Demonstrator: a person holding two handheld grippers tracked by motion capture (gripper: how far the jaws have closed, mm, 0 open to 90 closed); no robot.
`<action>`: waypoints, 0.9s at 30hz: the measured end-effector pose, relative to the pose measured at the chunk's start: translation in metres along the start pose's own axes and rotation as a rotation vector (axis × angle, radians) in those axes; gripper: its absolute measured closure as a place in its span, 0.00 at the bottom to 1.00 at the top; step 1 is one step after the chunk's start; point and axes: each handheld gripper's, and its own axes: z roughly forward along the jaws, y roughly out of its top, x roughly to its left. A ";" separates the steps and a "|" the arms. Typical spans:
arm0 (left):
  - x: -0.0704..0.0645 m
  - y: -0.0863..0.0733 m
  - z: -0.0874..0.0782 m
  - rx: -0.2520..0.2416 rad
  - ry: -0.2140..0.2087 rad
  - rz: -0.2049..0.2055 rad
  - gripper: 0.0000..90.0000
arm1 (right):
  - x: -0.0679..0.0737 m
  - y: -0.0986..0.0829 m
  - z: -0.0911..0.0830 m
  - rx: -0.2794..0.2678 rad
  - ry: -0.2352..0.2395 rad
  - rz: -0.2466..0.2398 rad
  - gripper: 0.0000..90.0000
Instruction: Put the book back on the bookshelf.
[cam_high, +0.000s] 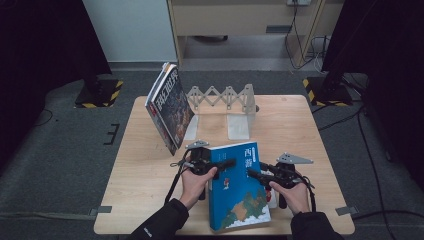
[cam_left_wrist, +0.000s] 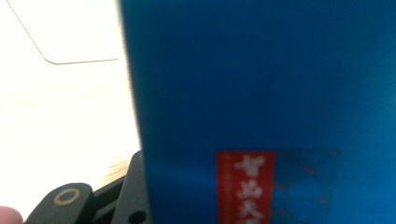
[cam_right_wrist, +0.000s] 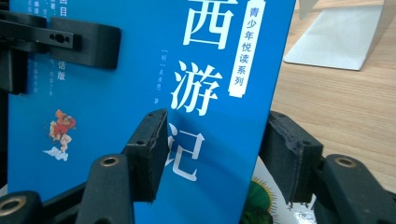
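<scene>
The glossy blue paperback book (cam_high: 237, 187) sits raised off the pale wooden worktop (cam_high: 145, 170), both edges clamped by the left gripper (cam_high: 226, 163) and right gripper (cam_high: 254, 174) fingers. Lift evenly toward the folding metal rack (cam_high: 227, 97).

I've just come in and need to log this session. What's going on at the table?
A person is lifting a blue book off the wooden table with two tools. The left hand-held gripper clamps the book's left edge, and the right hand-held gripper straddles its right edge, one jaw on the cover and one behind. At the back, a dark book leans by the left end of an expanding metal bookend rack.
</scene>
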 end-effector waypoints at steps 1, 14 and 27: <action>-0.001 0.002 -0.002 0.005 -0.002 0.007 0.67 | 0.000 0.000 0.000 -0.007 0.005 -0.005 0.48; -0.020 0.028 -0.033 -0.003 -0.022 0.076 0.67 | -0.001 0.005 -0.010 -0.098 0.046 0.025 0.38; -0.018 0.055 -0.091 -0.168 0.087 0.133 0.67 | -0.026 0.001 -0.026 -0.032 -0.179 0.006 0.30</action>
